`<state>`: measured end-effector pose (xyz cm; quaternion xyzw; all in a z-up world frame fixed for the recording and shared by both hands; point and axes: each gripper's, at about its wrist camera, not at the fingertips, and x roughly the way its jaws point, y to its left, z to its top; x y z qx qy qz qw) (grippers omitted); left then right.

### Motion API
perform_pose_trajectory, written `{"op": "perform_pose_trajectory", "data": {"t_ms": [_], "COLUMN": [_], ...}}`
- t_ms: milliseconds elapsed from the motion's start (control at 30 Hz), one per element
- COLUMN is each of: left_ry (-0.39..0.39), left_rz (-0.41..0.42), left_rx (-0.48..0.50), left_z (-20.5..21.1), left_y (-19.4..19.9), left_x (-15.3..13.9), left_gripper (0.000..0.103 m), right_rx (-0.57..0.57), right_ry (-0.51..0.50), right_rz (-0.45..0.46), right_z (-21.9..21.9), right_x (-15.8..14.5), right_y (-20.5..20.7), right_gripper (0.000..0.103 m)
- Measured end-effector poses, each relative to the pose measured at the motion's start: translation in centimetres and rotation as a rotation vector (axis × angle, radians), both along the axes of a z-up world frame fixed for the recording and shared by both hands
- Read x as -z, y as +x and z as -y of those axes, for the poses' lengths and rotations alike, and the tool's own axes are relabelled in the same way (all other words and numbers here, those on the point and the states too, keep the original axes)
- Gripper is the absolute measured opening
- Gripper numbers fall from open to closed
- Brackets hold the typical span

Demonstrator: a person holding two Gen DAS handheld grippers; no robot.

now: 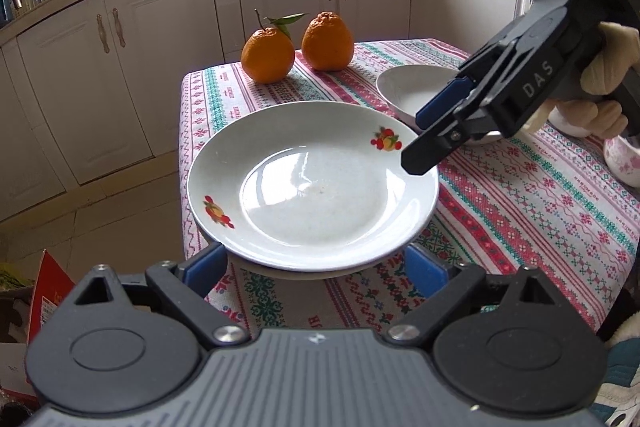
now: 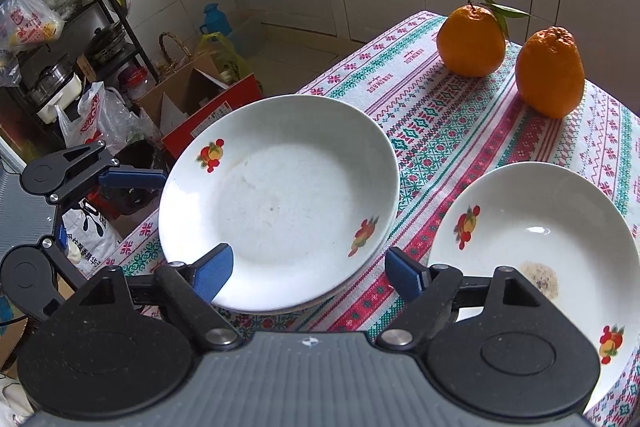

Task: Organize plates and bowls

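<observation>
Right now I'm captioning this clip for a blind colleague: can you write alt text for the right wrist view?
A white plate with fruit decals sits on what looks like another plate at the corner of a patterned tablecloth, the open right gripper just over its near rim. A second plate lies to the right, two oranges beyond.

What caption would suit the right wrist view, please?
Right gripper open above stacked plates, a third plate and two oranges nearby.
</observation>
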<state>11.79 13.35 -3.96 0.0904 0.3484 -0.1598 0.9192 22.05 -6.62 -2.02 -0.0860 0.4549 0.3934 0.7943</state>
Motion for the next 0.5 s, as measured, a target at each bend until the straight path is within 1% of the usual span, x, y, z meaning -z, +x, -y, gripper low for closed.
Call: {"op": "perform_pose_trajectory", "data": {"t_ms": [100,233,333,400,500], "left_ry": [-0.003,-0.034,-0.041,-0.059,-0.073], "left_rz": [0.013,0.018,0.039,0.054,0.068], "left_rx": [-0.016,-0.039,-0.062,-0.077,-0.087], "left_z": [0.1,0.4,1.1,1.5,2.3], "left_y": [-0.7,-1.7,-2.9,-3.6,-4.6], "left_x": [-0.4,-1.0,-1.5,-1.9,-2.3], "left_gripper": [0.095,0.095,0.095,0.095,0.095], "right_rx": [0.038,0.128,0.197,0.237,0.278], "right_ry": [0.019,0.001,-0.034,-0.052,-0.068], "right_rz": [0.028,0.11,0.198,0.247,0.298], "right_z": [0.9,2.2,3.3,4.0,5.2], "right_x": [-0.7,-1.4,-1.6,-1.6,-1.0], "right_y": [-1.2,-3.3,-5.2,-6.5,-8.4], "right_gripper": [0.093,0.1,0.102,0.103,0.103]}}
